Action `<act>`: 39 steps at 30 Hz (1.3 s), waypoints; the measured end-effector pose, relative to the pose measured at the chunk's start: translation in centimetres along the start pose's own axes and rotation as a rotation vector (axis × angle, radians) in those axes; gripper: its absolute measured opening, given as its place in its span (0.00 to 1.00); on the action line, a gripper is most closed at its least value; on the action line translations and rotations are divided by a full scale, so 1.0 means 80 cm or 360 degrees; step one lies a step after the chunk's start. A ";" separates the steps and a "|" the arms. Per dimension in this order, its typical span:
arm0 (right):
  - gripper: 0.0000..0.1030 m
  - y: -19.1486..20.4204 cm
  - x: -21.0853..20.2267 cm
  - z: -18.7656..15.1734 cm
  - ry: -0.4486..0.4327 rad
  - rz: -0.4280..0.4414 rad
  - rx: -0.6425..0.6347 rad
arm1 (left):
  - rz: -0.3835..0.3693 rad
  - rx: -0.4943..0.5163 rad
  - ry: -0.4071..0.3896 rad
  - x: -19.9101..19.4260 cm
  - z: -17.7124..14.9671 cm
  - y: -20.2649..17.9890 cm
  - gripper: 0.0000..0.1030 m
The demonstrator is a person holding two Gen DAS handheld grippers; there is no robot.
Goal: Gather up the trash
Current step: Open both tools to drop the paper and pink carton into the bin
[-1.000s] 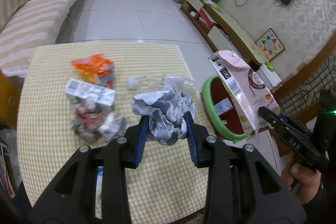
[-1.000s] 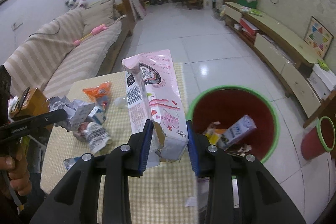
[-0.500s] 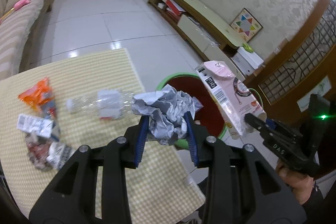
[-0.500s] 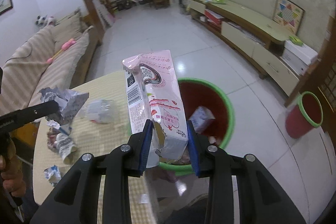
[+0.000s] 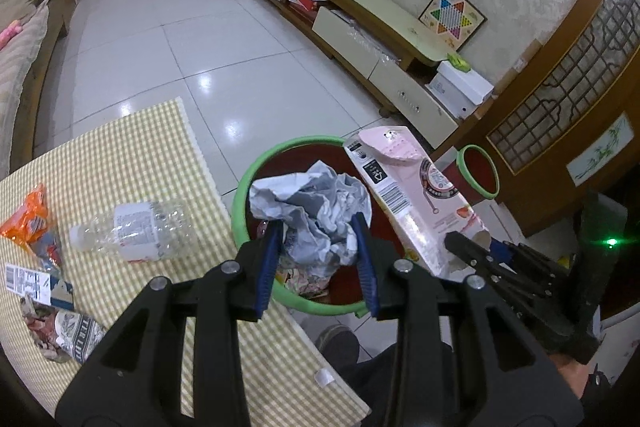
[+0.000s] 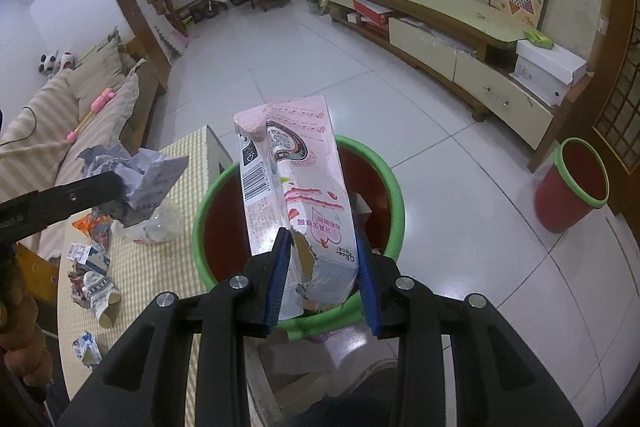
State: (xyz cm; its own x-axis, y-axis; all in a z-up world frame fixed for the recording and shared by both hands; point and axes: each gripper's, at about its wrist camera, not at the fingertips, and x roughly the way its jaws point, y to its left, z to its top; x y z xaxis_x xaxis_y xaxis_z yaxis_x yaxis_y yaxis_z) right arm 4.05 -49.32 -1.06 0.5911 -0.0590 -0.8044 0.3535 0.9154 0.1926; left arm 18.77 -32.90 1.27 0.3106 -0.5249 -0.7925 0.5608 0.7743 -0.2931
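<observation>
A: Trash status? Crumpled paper [image 5: 316,215] is clamped in the left hand-held gripper [image 5: 318,259], over the red bin [image 5: 240,195] w/ green rim. Judged v. light, soft, springy; a pinch across the bulk suffices, no slip risk seen.

B: Pink carton [image 6: 296,195] is gripped at its torn lower end by the right hand-held gripper [image 6: 322,271], also above the bin. Prob. empty, so light; walls semi-stiff but crushable, esp. near the tear. Better taken across the flat faces.

A: Left on the counter [image 5: 132,147]: clear plastic bottle [image 5: 136,231], lying flat. Judged light, slick, apt to roll; best gripped mid-body.

B: Orange wrapper [image 5: 30,223] & scraps nearby: flimsy, to be pinched at an edge.
</observation>
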 end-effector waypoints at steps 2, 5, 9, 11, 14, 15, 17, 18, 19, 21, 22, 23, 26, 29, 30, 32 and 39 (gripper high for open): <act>0.30 -0.001 0.003 0.003 -0.0001 0.0003 0.0011 | 0.0009 0.0017 0.0006 0.007 0.004 -0.006 0.33; 0.32 -0.004 0.007 0.008 0.0010 0.0015 0.0017 | 0.0014 0.0029 0.0009 0.014 0.007 -0.011 0.33; 0.60 -0.001 0.017 0.008 0.0041 0.0004 0.0006 | 0.0038 0.0023 0.0008 0.020 0.011 -0.012 0.76; 0.68 -0.001 0.016 0.006 0.0029 -0.0006 0.0002 | 0.0041 0.0028 -0.0016 0.016 0.009 -0.008 0.80; 0.70 -0.001 0.018 0.003 0.0040 -0.0002 0.0001 | 0.0040 -0.0006 -0.0015 0.011 0.007 0.001 0.83; 0.73 0.000 0.017 0.003 0.0039 -0.0002 0.0000 | 0.0044 -0.0016 -0.0021 0.008 0.006 0.003 0.85; 0.75 0.003 0.013 0.002 0.0029 -0.0004 -0.0010 | 0.0047 -0.0040 -0.0041 0.000 0.004 0.010 0.88; 0.78 0.005 0.012 0.003 0.0025 -0.0007 -0.0016 | 0.0049 -0.0050 -0.0048 -0.004 0.005 0.013 0.90; 0.80 0.007 0.010 0.003 0.0019 -0.0009 -0.0021 | 0.0052 -0.0059 -0.0056 -0.007 0.003 0.016 0.91; 0.85 0.012 0.005 0.005 -0.0001 -0.0016 -0.0033 | 0.0064 -0.0077 -0.0075 -0.017 0.000 0.024 0.93; 0.87 0.015 0.002 0.005 -0.0014 -0.0027 -0.0038 | 0.0075 -0.0085 -0.0082 -0.020 -0.001 0.027 0.95; 0.92 0.019 0.001 0.006 -0.0019 -0.0036 -0.0041 | 0.0093 -0.0096 -0.0089 -0.025 -0.003 0.032 0.95; 0.93 0.030 0.000 0.007 -0.0024 -0.0038 -0.0057 | 0.0122 -0.0140 -0.0089 -0.037 -0.013 0.049 0.95; 0.93 0.046 0.000 0.006 -0.0023 -0.0029 -0.0082 | 0.0150 -0.0179 -0.0095 -0.051 -0.026 0.068 0.95; 0.93 0.053 0.001 0.006 -0.0025 -0.0024 -0.0094 | 0.0158 -0.0191 -0.0099 -0.057 -0.030 0.075 0.95; 0.93 0.067 0.001 0.004 -0.0028 -0.0008 -0.0123 | 0.0176 -0.0223 -0.0107 -0.069 -0.041 0.090 0.95; 0.93 0.123 0.009 -0.001 -0.0019 0.0061 -0.0223 | 0.0234 -0.0363 -0.0145 -0.116 -0.081 0.151 0.95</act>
State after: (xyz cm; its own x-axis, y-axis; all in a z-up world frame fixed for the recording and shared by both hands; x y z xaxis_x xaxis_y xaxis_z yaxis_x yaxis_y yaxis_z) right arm 7.89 -40.35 0.22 0.6111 -0.0267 -0.7911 0.2264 0.9636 0.1424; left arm 17.69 -16.39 1.62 0.4495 -0.4227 -0.7870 0.3206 0.8986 -0.2995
